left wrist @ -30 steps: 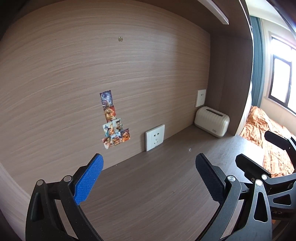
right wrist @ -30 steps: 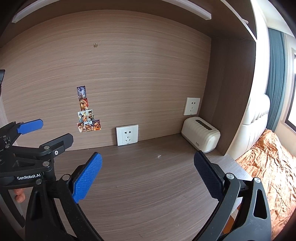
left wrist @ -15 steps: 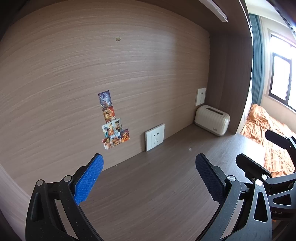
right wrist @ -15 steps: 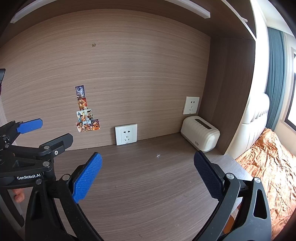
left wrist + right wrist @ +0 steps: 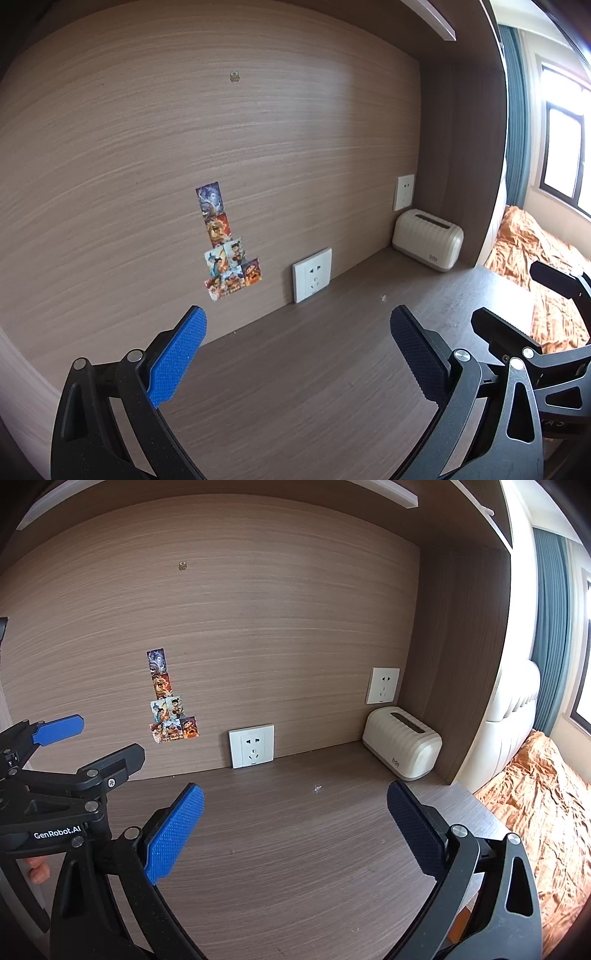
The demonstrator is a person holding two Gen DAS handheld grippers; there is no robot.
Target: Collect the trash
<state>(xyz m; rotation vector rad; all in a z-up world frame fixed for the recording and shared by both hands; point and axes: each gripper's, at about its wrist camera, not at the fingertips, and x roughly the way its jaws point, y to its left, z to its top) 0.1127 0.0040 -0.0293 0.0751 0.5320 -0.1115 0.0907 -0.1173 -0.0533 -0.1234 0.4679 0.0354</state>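
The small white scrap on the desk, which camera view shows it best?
The right wrist view shows the small white scrap best: it lies near the picture's middle on the bare desk, ahead of the open right gripper. In the left wrist view the scrap is only a faint speck, off to the right.

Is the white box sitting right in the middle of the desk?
No, the white box sits in the desk's far right corner, against the side panel.

A tiny pale scrap (image 5: 317, 787) on the desk (image 5: 295, 849) toward its back right corner is too small to identify. The sticker (image 5: 234, 76) high on the back panel is likewise unclear. The bed (image 5: 546, 797) is cut off at the right edge.
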